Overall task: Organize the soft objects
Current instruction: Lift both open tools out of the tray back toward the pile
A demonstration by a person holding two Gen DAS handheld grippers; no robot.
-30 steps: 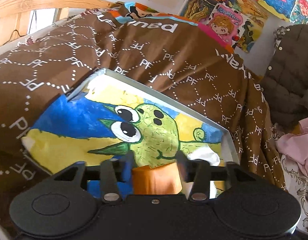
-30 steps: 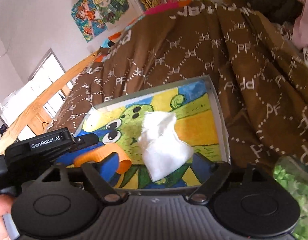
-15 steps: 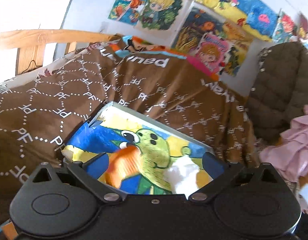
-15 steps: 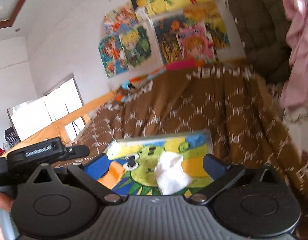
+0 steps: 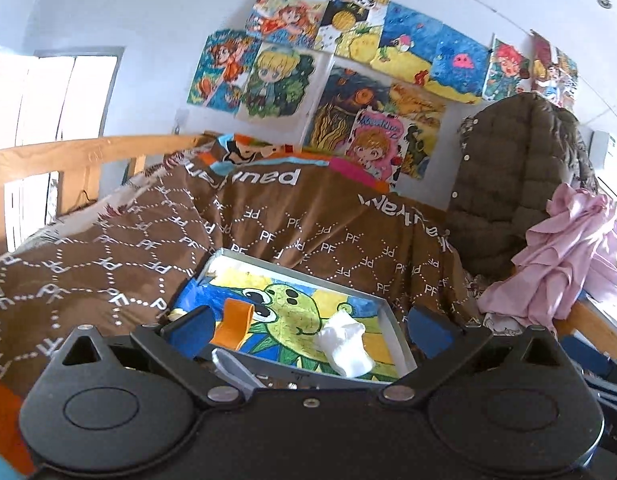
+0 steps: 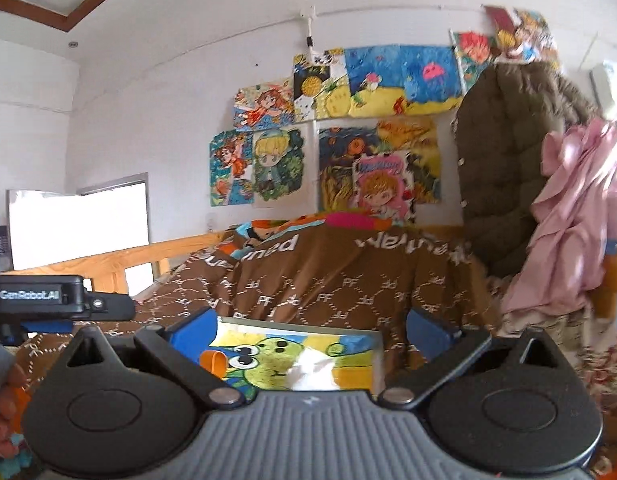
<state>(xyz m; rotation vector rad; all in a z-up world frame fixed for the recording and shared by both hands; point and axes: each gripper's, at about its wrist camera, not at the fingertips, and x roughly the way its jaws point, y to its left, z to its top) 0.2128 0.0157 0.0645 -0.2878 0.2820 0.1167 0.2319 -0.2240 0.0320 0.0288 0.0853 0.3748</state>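
Two handheld grippers: the left gripper in smooth black plastic with round caps, silver pivot screws and blue finger pads; the right gripper with a ribbed grey centre; "GenRobot.AI" lettered on one black housing

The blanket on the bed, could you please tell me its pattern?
Brown blanket with white dotted hexagons and PF letters, clearest from the left wrist.

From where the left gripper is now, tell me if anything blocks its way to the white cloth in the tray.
Nothing visible does. The left gripper is open and empty, and the white cloth lies uncovered in the tray just ahead. The orange piece sits apart, off to the left.
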